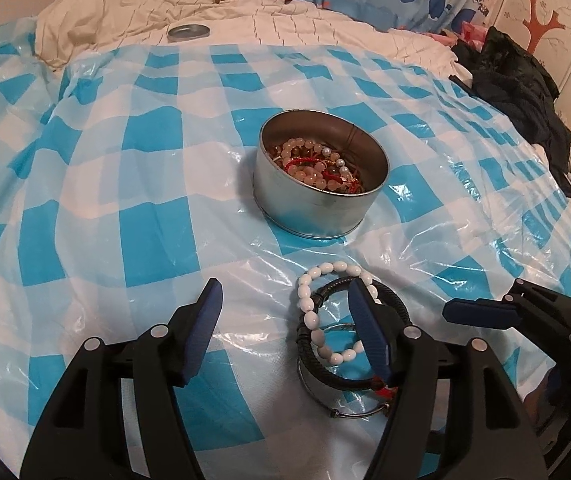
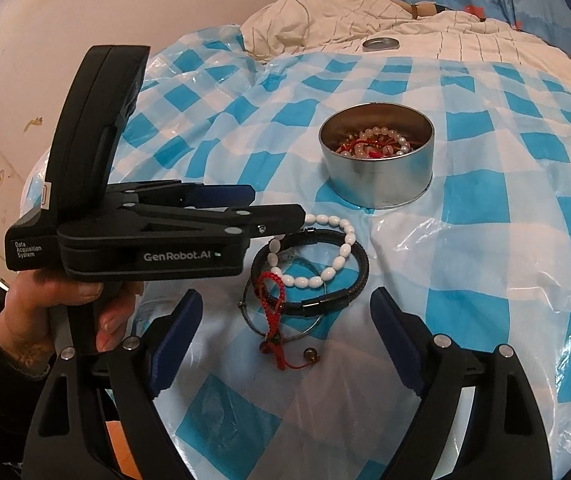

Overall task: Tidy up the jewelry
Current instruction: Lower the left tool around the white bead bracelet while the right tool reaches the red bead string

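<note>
A round metal tin [image 1: 317,208] [image 2: 381,184] holds several bead and red-cord bracelets. In front of it lies a pile: a white bead bracelet [image 1: 309,304] [image 2: 325,274], a black braided bracelet [image 1: 399,304] [image 2: 359,276], a thin silver bangle [image 1: 317,394] [image 2: 305,334] and a red cord bracelet [image 2: 271,316]. My left gripper [image 1: 283,296] [image 2: 269,208] is open, its right finger over the pile's left part. My right gripper [image 2: 285,308] is open and empty, just in front of the pile; its fingers [image 1: 473,312] show at the left wrist view's right edge.
All lies on a blue-and-white checked plastic sheet [image 1: 125,184] [image 2: 505,240] over a bed. The tin's lid [image 1: 188,33] [image 2: 381,44] rests on the cream quilt behind. Dark clothes [image 1: 517,92] are heaped at the right. A wall [image 2: 45,40] stands to the left.
</note>
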`<control>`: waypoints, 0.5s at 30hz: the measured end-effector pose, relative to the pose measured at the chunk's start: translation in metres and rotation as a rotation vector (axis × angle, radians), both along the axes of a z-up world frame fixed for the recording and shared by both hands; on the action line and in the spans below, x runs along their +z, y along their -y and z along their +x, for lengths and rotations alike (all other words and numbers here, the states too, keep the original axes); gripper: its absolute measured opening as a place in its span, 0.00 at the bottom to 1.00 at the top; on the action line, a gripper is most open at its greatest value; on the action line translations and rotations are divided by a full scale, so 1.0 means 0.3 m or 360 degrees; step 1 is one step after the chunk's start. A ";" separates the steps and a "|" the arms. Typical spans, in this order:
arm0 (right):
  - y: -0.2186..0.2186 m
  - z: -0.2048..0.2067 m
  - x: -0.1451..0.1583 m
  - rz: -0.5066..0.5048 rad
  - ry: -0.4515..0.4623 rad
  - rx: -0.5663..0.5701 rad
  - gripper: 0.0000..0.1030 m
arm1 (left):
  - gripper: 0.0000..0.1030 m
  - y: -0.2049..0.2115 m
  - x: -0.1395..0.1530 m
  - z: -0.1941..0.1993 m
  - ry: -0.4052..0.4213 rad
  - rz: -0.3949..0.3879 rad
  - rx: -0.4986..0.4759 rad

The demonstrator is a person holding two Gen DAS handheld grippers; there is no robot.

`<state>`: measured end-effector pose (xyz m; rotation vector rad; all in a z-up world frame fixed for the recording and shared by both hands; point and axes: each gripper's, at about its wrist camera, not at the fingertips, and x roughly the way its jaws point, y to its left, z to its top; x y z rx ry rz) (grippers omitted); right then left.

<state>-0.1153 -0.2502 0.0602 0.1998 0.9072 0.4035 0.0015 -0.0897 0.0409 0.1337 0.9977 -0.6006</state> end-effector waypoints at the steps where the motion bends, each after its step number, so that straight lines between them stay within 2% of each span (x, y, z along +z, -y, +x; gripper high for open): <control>1: -0.002 0.000 0.000 -0.0002 0.0001 0.0002 0.81 | 0.60 0.002 0.000 -0.002 0.0005 0.0005 -0.0002; 15: -0.026 -0.002 0.000 -0.0034 0.0023 0.0046 0.82 | 0.65 0.015 -0.001 -0.009 0.0033 0.0048 -0.0009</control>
